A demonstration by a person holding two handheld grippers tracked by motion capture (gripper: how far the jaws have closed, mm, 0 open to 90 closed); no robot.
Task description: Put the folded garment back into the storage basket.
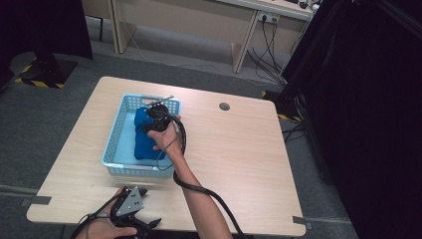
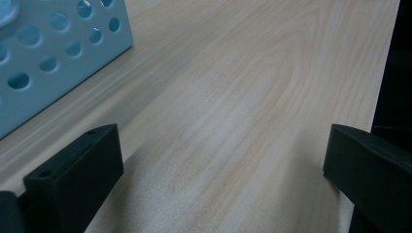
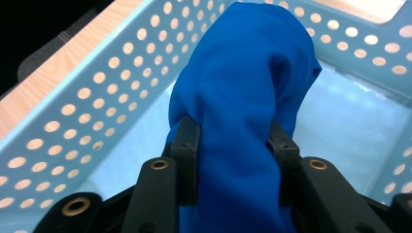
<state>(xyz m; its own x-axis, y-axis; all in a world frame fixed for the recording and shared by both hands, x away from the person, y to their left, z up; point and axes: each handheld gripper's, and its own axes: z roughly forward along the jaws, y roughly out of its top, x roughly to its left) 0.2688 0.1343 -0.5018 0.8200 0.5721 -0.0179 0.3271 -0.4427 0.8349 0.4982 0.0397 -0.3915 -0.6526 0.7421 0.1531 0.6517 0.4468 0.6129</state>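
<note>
— Where the table's (image 1: 234, 144) near left corner sits in the high view, what is the left gripper (image 1: 133, 213) doing?

— It rests low at that edge, in the person's left hand (image 1: 102, 230), with its grey three-cornered plate facing up. The left gripper view shows its two black jaws standing wide apart, nothing but bare light wood between them, so it is released and holds nothing. A corner of the pale blue basket (image 2: 53, 53) shows at the upper left of that view, just beside the left jaw's side but not touching it.

— And moving rightward?

— The basket (image 1: 113, 144) stands on the left half of the table, its long side running away from the person. Inside it lies the blue cloth (image 1: 143, 137), bunched along the middle of the floor.

— Who has the cloth?

— The right gripper (image 1: 158, 119) does. The person's right hand (image 1: 169, 142) reaches over the basket's near rim, and the cable trails back along the forearm. Seen in the right gripper view, the jaws are clenched on a thick fold of the blue cloth (image 3: 243, 121), pads pressing both its sides, while the rest rises ahead of them inside the perforated basket (image 3: 97, 97).

— Farther right?

— Bare tabletop, with a small round cable hole (image 1: 224, 106) near the far edge.
</note>
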